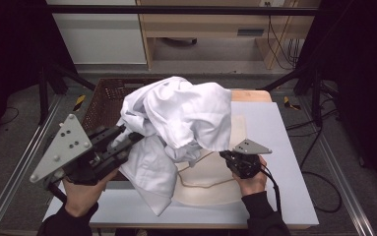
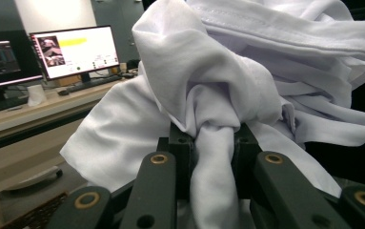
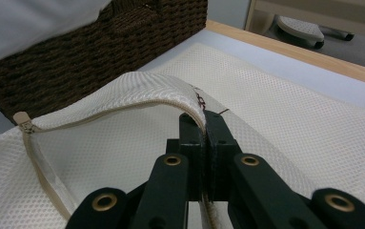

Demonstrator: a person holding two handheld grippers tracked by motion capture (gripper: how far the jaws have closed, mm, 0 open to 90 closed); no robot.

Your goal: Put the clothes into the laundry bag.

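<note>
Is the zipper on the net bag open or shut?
Open. The right tongs pinch the upper zipper edge of the mesh bag and lift it, leaving a gap beneath.

Both tools clamped (left tool raised, right tool low).

A brown wicker basket sits at the table's far left corner. Two lit monitors and a keyboard stand on a desk beyond.
</note>
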